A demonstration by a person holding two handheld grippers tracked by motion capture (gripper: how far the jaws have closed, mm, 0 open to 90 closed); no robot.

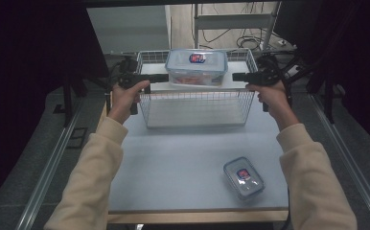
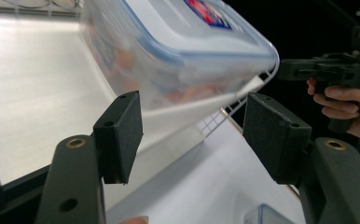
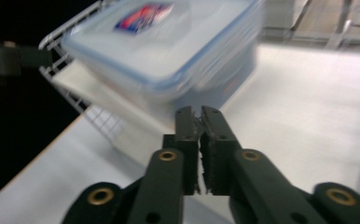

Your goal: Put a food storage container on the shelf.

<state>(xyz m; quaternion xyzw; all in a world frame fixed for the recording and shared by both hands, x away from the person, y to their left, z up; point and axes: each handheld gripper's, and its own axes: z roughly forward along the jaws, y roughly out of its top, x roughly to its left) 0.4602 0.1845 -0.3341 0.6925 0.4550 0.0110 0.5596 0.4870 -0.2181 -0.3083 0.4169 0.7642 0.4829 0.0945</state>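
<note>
Two tongs flank a wire basket at the far side of the worktop, one at each short end. The large lidded container with orange contents sits at the basket's far edge, tilted and seemingly propped on the rim wires rather than settled on the floor of the basket (how it is supported cannot be made out for certain). The left tongs are spread, with nothing between the pads; in the left gripper view the container's corner and the basket rim lie just beyond them. The right tongs are pressed together; in the right gripper view a thin pale thread shows in the slit, probably a rim wire, though I cannot tell for sure. A small lidded container lies well apart, near the front right of the worktop.

The main risk, as I judge it, is lopsided handling: if only the right side has a hold and the basket is pulled or lifted, it would tip or swing, and the propped container could slide down or topple out. A pinch on a single thin wire may also slip. The spread left tongs, closing carelessly, could nudge the container's corner instead of catching the rim.
</note>
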